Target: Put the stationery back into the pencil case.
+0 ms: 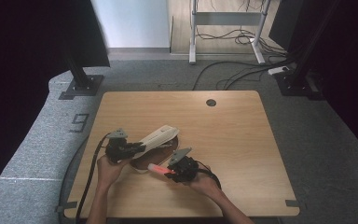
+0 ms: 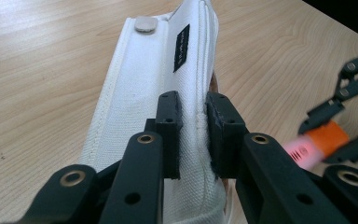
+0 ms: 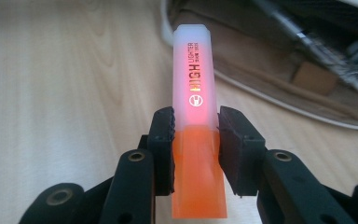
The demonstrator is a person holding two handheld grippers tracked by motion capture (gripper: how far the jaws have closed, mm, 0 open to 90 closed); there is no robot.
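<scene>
Pencil case (image 1: 157, 136), white fabric, sat a bit left of the middle of the table (image 1: 242, 140), nearer the front edge, with its flap lifted. I had the left gripper (image 2: 193, 135) clenched on the edge of that flap, holding it up off the surface. Just right of it, my right gripper (image 3: 196, 140) was clamped on a highlighter (image 3: 196, 93), orange cap toward me, pale end pointing at the case's open mouth, close beside it.
</scene>
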